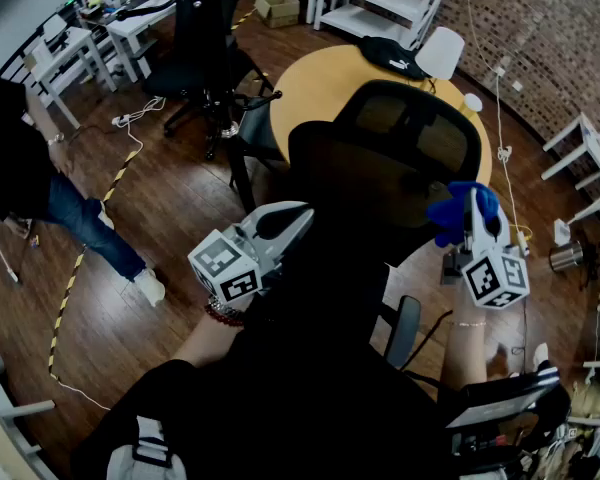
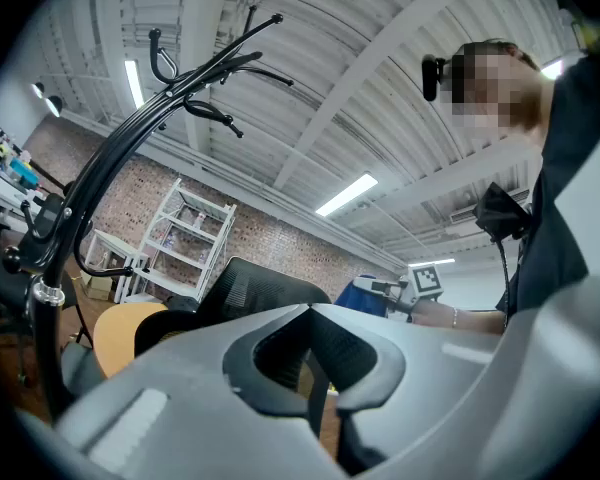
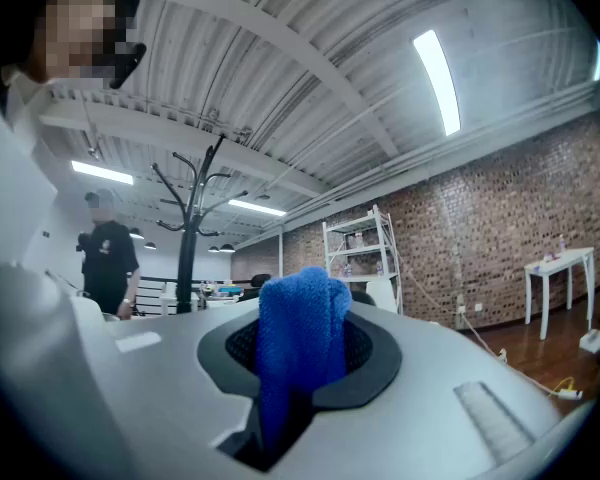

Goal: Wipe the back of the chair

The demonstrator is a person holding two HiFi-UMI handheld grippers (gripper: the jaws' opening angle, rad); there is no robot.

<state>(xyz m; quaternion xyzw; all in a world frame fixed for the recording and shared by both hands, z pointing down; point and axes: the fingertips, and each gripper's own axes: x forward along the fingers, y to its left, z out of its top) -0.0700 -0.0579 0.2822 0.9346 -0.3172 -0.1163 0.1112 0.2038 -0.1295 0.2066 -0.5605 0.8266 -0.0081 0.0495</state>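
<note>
The left gripper (image 1: pixel 298 216) was fully shut with nothing between its jaws, beside the black mesh-backed office chair (image 1: pixel 412 128), which stood between the person and the round yellow wooden desk (image 1: pixel 315 83); the right gripper (image 1: pixel 477 208) had its jaws closed on a folded blue terry cloth (image 1: pixel 458 211) near the backrest's right edge, contact not determinable. In judgement the cloth is soft, light and limp, best kept pinched at its fold; the mesh will likely yield and the chair may turn, so the empty gripper might steady the stiff frame rim.
</note>
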